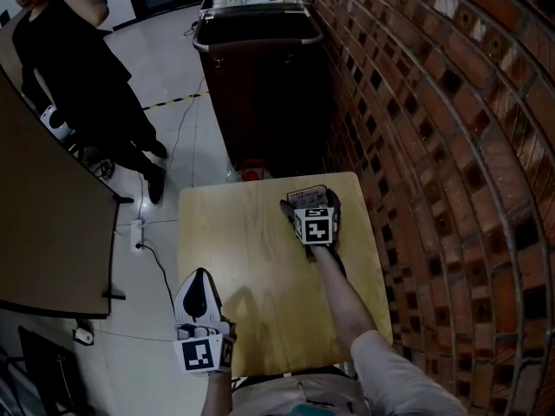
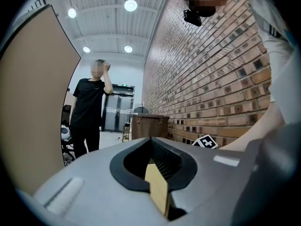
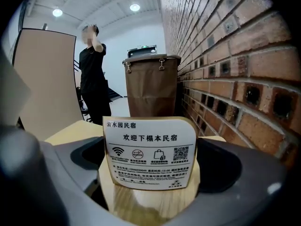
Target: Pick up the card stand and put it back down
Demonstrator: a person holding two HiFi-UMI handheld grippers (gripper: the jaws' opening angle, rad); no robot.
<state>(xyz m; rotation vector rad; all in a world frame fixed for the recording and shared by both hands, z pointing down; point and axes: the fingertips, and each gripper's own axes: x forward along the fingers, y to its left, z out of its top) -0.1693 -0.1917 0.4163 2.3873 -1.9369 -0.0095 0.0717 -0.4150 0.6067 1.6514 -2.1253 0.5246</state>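
The card stand (image 1: 304,196), a white sign with printed lines and small icons on a wooden base (image 3: 149,152), stands upright on the far part of the small wooden table (image 1: 251,258). My right gripper (image 1: 309,203) sits around it with its jaws spread wide, one on each side of the card and clear of it. In the right gripper view the card fills the gap between the grey jaws. My left gripper (image 1: 201,276) hangs over the table's near left edge with its jaws together and nothing in them (image 2: 153,161).
A brick wall (image 1: 434,146) runs close along the table's right side. A brown bin (image 1: 260,85) stands just beyond the table. A person in black (image 1: 78,68) stands on the floor at the far left, next to a large board (image 1: 43,232).
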